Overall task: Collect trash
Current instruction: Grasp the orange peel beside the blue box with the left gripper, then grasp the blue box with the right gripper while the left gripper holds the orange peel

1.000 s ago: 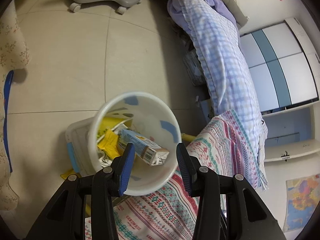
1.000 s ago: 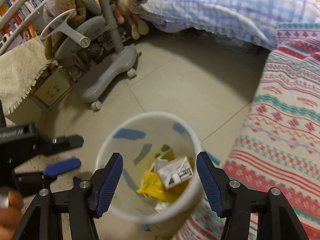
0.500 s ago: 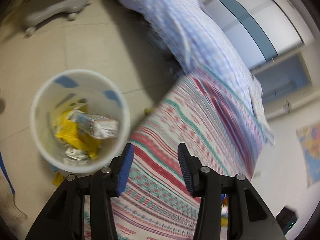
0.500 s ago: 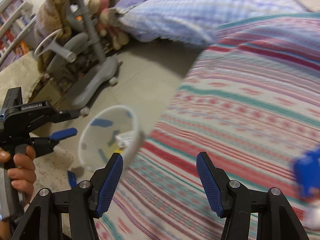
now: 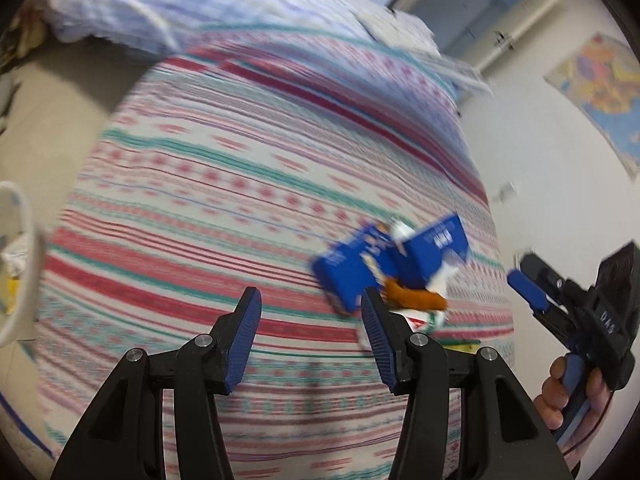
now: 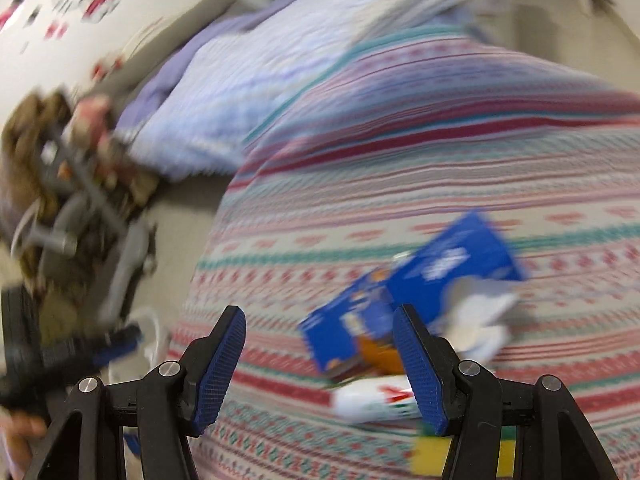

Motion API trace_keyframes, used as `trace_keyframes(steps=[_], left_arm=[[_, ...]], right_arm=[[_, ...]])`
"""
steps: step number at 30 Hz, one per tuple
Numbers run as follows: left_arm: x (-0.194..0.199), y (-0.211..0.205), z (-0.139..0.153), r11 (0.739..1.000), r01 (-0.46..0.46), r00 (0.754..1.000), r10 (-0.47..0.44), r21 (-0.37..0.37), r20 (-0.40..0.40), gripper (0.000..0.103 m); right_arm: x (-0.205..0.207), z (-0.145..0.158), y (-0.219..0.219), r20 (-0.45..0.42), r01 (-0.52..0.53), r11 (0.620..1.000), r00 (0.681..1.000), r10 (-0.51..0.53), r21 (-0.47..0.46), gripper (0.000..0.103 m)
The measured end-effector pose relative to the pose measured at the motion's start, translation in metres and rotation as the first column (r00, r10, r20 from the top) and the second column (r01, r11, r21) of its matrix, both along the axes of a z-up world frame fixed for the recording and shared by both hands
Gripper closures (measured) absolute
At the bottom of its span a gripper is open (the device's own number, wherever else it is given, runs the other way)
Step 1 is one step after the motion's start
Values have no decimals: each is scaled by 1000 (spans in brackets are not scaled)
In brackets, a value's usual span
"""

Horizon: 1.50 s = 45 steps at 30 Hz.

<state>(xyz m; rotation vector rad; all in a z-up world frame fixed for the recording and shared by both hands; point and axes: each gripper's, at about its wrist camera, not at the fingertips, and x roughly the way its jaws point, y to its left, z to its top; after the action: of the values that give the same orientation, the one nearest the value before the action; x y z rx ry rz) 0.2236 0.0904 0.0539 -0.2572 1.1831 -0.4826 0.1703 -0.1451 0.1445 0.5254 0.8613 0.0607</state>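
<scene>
Blue cardboard boxes [image 5: 390, 258] lie in a small heap of trash on the bed's striped red, teal and white blanket [image 5: 224, 184], with an orange wrapper [image 5: 414, 298] and a white packet with red and green print [image 6: 376, 400] beside them; motion blur hides the finer details, so a yellow piece [image 6: 430, 454] below may be more packaging. My left gripper [image 5: 312, 330] hangs over the blanket just left of the heap, its jaws spread and having just been opening with nothing between them. My right gripper [image 6: 320, 364] is also spread and empty above the heap. White plastic bin [image 5: 22, 264] sits at the bed's edge.
</scene>
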Motion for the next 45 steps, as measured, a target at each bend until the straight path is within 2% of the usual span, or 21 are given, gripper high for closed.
trace_keyframes(steps=[3,10,14,20,21,23,24,25,29,36,38,41,45], left_arm=[[0,-31,-11,999,31,999,-31,12,-20,48],[-2,-87,-26,993,103,995,-103,49,-7,48],[2,-102,-40,995,99,993,-98,13,-68,46],[1,-120,-47,995,91,993,-94,-46,-69,46],[-1,-123,-49,995,97,993,-99,-39,-66,51],[-3,-132,-52,994,111,992,-112,-9,-54,72],[-3,-136,-54,992,122,991,-123,-7,-57,79],[-4,-137,-55,992,124,991,-125,-9,-57,81],[-7,-135,-47,991,128,991,-129,-41,-30,84],[-12,-101,-18,984,117,993,-119,-137,-10,84],[-12,-89,-10,982,103,995,-104,-159,0,84],[-14,-69,3,986,74,997,-69,-148,36,84],[-9,-46,14,986,30,999,-24,-164,36,84]], right_arm=[[-2,-3,-18,-18,48,999,999,-48,4,37],[-7,-11,-42,-39,61,998,997,-59,34,37],[-11,-14,-54,-55,75,996,996,-72,47,37],[-12,-12,-59,-50,72,995,996,-69,74,37],[-12,-12,-59,-51,70,995,996,-67,74,37],[-11,-12,-59,-54,69,995,996,-64,77,37],[-11,-13,-59,-55,69,995,996,-65,75,37],[-10,-13,-60,-57,71,995,996,-67,71,37],[-5,-17,-65,-73,85,994,994,-80,65,37],[5,-30,-77,-117,117,990,987,-109,72,37],[10,-39,-84,-139,135,985,983,-120,105,37],[17,-59,-97,-177,183,962,973,-148,201,37],[23,-83,-102,-224,225,932,961,-163,285,37]])
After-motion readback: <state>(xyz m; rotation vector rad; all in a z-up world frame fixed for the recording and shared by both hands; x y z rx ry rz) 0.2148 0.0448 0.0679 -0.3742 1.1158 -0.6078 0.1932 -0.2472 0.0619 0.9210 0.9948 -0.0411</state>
